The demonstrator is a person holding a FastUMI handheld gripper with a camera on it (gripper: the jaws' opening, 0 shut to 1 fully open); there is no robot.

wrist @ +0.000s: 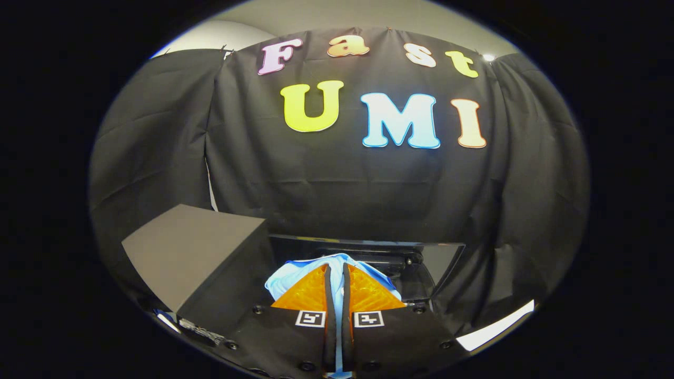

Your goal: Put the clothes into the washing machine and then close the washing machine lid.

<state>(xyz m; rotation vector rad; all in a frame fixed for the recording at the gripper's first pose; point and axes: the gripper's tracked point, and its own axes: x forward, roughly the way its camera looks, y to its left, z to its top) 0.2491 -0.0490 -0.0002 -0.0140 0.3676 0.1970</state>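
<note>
My gripper (pixel 337 273) is shut on a light blue and white piece of clothing (pixel 287 279), which bunches around and ahead of the fingertips and runs down between the two fingers. The cloth is held up in the air. Just beyond the fingers stands a dark raised washing machine lid (pixel 368 245), glossy, with a hinge and dark parts below it. The machine's opening is hidden behind the cloth and the fingers.
A dark grey box-like surface (pixel 195 252) sits to the left of the fingers. Black cloth walls close off the back and both sides. A pale strip of floor or edge (pixel 495 326) shows low on the right.
</note>
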